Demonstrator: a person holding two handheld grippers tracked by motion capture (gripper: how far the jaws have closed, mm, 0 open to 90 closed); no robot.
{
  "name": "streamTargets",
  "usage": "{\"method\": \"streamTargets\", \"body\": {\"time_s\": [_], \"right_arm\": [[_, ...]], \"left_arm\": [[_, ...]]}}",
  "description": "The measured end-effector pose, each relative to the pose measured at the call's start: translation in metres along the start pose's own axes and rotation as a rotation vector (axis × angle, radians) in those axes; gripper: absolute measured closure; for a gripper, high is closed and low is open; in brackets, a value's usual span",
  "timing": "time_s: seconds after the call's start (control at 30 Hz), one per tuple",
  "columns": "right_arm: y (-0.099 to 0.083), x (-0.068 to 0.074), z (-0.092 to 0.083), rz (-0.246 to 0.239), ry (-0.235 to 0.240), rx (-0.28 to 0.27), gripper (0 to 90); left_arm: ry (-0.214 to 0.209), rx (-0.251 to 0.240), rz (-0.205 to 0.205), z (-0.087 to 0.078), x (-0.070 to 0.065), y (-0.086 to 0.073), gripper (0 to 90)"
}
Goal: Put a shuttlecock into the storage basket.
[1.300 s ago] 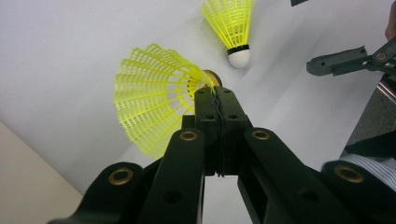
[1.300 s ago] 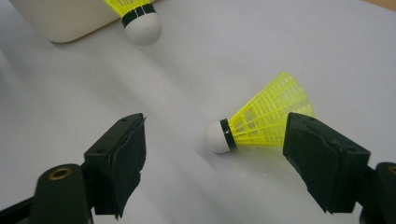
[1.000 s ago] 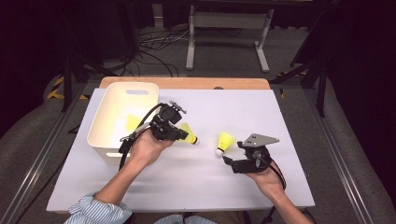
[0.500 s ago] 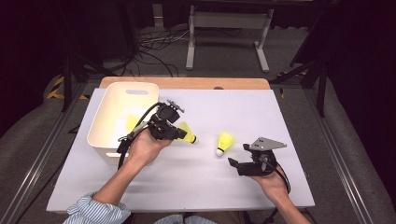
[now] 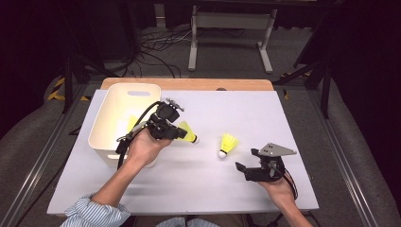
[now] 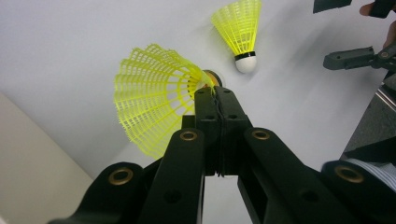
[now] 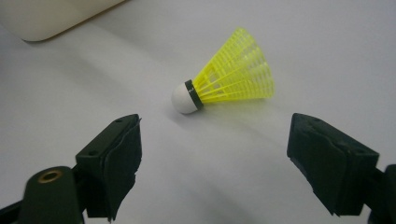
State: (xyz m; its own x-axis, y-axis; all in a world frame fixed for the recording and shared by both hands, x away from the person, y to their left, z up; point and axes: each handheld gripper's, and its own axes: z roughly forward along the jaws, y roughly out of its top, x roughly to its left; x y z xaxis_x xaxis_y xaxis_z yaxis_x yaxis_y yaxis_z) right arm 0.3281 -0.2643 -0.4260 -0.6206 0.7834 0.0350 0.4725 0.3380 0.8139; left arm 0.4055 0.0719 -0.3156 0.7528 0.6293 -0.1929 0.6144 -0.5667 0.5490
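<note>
Sliding back toward the person with jaws just widening and empty, the right gripper (image 7: 215,154) is lining up on the loose shuttlecock (image 7: 226,74) lying ahead between them, needing a forward reach, while the left gripper (image 6: 217,105) is clamping another shuttlecock (image 6: 154,105) by its skirt.

Shuttlecocks: three, all yellow – one (image 5: 187,133) at the table's centre, one (image 5: 227,144) at 3 o'clock from it, one (image 5: 132,123) in the bin
Bins: one (image 5: 105,140), white
Grippers: two – left (image 5: 182,134), right (image 5: 246,161)
Tables: one (image 5: 283,123)
</note>
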Motion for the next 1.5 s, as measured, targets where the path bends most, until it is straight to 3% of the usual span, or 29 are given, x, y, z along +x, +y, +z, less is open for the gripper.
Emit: {"method": "streamTargets", "body": {"time_s": [0.97,1.5], "right_arm": [[-0.032,-0.012,-0.009,0.073,-0.048,-0.053,15.9],[-0.041,-0.014,-0.008,0.074,-0.062,-0.065,15.9]], "left_arm": [[0.005,-0.032,-0.018,-0.011,0.006,0.001,89.5],[0.017,-0.05,-0.026,-0.023,0.011,0.005,89.5]]}}
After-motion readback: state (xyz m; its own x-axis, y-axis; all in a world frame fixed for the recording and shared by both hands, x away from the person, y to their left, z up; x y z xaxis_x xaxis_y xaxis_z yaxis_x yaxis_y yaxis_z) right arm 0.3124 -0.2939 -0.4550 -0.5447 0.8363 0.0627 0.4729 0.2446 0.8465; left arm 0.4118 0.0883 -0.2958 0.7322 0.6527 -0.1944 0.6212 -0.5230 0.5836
